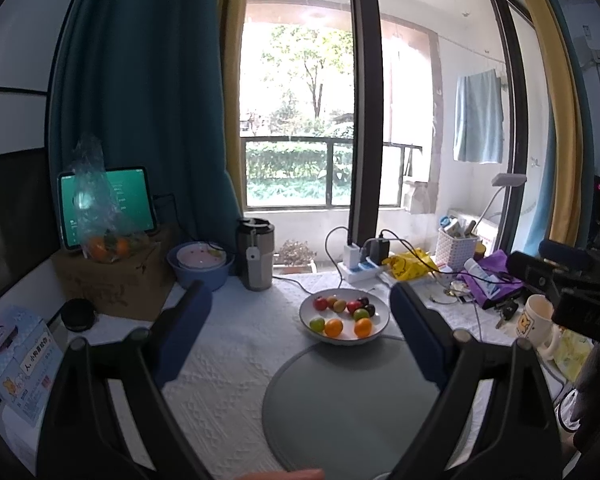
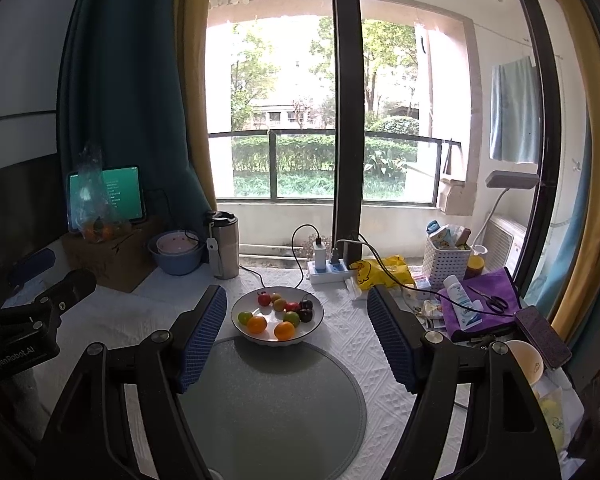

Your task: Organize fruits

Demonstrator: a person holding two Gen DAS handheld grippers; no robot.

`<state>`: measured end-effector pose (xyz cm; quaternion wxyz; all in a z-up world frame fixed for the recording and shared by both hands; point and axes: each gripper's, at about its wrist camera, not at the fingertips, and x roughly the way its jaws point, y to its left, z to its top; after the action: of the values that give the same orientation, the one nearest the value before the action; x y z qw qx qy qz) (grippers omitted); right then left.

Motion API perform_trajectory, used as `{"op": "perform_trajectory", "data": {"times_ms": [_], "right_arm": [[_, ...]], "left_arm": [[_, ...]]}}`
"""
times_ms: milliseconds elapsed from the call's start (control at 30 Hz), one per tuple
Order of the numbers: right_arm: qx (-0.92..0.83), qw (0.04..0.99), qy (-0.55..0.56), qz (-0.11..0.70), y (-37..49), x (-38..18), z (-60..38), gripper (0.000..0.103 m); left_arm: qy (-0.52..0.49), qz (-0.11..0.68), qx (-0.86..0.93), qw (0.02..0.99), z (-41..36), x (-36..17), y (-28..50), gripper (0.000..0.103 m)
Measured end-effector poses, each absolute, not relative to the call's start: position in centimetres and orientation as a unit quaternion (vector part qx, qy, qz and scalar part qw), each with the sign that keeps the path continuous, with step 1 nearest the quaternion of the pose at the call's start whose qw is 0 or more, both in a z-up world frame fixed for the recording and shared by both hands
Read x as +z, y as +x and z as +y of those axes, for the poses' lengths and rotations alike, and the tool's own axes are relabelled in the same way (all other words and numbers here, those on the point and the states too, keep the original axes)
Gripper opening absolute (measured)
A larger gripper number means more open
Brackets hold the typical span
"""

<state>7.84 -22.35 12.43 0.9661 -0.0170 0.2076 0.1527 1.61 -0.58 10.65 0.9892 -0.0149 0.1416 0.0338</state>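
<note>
Left gripper [image 1: 300,308]: jaws are held wide apart, nothing is gripped; it is poised above the near edge of the grey mat.
Right gripper [image 2: 296,316]: jaws are spread, nothing is clasped; the white bowl is framed just beyond the fingertips, apart from them.
Round grey mat [image 2: 272,404]: laid on the white quilted tablecloth [image 1: 236,344], directly under both grippers.
White bowl [image 2: 312,326]: set at the far edge of the mat, slightly overlapping it.
Bowl contents: two oranges [image 2: 257,324] are placed nearest, green fruits [image 2: 245,317] behind them, red fruits [image 2: 264,299] and dark plums [image 2: 306,315] toward the far side.
Blue bowl [image 2: 176,266]: placed far left; a pink bowl [image 2: 176,245] is nested inside.
Steel tumbler [image 2: 224,246]: stood upright just right of the blue bowl.
Clear plastic bag [image 1: 96,216]: propped on a cardboard box [image 1: 112,280] at far left; oranges are held inside.
White lattice basket [image 2: 446,260]: set far right; bottles and packets are stuffed in.
White mug [image 1: 536,320]: seen near right, its contents cannot be made out.
</note>
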Motion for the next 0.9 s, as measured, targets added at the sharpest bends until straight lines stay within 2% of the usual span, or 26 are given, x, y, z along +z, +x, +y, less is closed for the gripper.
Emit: {"op": "perform_trajectory", "data": {"times_ms": [900], "right_arm": [[0.15,0.966,-0.013,0.209,7.67,12.11,-22.58,0.076]], "left_arm": [[-0.016,0.138,0.034,0.99,-0.57,10.84,1.41,0.092]]}}
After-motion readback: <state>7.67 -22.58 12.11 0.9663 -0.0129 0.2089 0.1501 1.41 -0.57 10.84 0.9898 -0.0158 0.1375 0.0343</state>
